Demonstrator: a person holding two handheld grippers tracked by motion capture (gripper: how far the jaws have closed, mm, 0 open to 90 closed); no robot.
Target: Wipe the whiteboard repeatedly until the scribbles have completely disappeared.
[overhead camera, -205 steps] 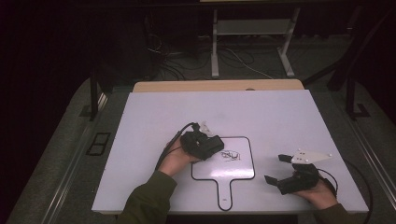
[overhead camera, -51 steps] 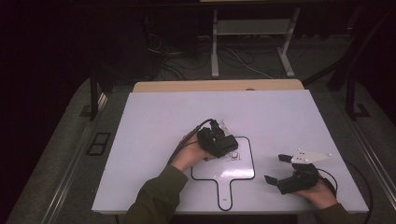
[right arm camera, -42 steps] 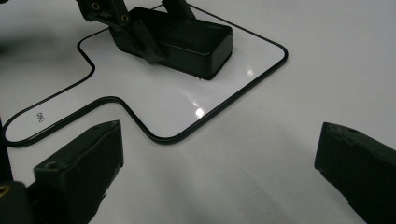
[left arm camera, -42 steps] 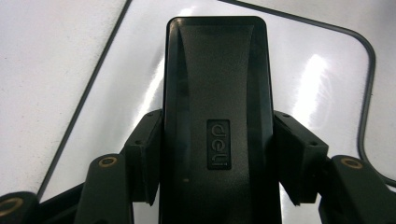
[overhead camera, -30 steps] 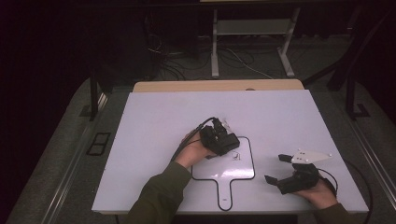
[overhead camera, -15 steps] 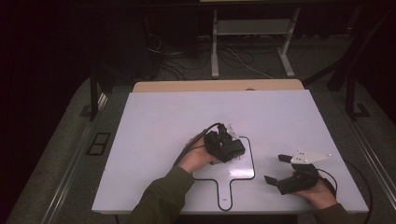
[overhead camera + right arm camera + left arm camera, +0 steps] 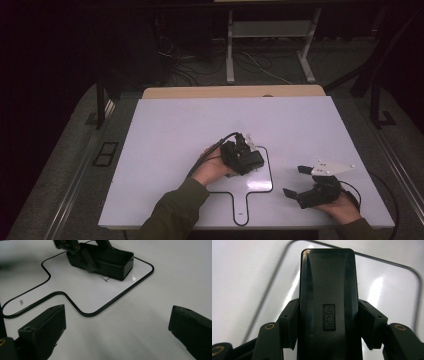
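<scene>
- The left gripper point(image 7: 327, 340) pinches a black box point(image 7: 328, 297) from both sides, jaws pressed against its long walls.
- The box sits inside the black outline point(image 7: 82, 312) drawn on the white table point(image 7: 175, 130).
- The right gripper point(image 7: 300, 182) rests well apart at the table's near right, jaws spread wide with nothing between them.

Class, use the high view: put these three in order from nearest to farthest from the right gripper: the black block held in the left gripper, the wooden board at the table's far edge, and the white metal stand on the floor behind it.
1. The black block, to the left of the right gripper, on the outlined shape.
2. The wooden board, along the table's far edge.
3. The white metal stand, on the floor beyond the table.
</scene>
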